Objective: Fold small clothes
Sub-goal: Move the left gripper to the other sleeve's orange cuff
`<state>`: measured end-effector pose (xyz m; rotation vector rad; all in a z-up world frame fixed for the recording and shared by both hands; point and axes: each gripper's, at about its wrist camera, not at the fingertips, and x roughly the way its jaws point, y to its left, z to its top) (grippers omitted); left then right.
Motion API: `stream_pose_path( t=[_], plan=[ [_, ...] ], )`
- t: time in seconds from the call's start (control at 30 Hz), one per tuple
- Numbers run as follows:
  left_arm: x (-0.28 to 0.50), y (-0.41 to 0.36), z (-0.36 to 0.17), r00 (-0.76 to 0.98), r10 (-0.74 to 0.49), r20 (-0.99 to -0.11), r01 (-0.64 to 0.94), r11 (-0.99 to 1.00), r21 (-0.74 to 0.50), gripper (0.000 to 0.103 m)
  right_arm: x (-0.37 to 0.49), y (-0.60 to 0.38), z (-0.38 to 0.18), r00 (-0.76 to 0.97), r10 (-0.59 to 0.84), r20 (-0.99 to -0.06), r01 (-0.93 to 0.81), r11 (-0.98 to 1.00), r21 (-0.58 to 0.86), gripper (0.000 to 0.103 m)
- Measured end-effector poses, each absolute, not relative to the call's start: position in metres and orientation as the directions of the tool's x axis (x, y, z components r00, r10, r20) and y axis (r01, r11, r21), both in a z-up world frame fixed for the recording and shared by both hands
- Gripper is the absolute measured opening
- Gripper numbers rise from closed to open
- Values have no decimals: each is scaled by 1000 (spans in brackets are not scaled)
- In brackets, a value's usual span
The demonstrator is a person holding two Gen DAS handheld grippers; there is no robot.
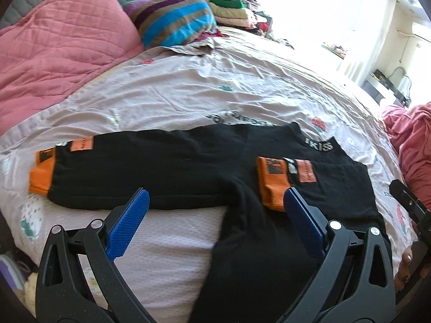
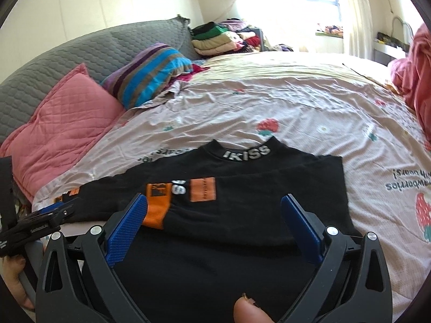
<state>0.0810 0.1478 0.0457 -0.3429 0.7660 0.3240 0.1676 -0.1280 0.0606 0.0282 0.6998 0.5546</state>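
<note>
Looking down past two black grippers with blue pads, both spread wide and holding nothing: left gripper (image 1: 216,207) above the black top (image 1: 188,167), right gripper (image 2: 214,212) above its folded half. Lying flat on the bedsheet (image 1: 188,86), collar lettered IKISS (image 2: 247,153) at 12 o'clock. One orange-cuffed sleeve (image 2: 157,207) folded across the chest; the other sleeve (image 1: 43,177) stretched out toward 9 o'clock. Farther off, pink pillow (image 1: 62,45) at 10 o'clock, striped pillow (image 1: 175,18) at 11, stacked clothes (image 2: 215,39) at 12.
</note>
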Motion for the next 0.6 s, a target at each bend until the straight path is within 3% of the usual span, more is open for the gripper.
stream_pose_path(
  t=[0.6],
  plan=[
    [40, 218, 37, 643, 257, -721, -552, 809, -204, 93, 141, -33, 70, 554, 579, -598, -621, 766, 167, 98]
  ],
)
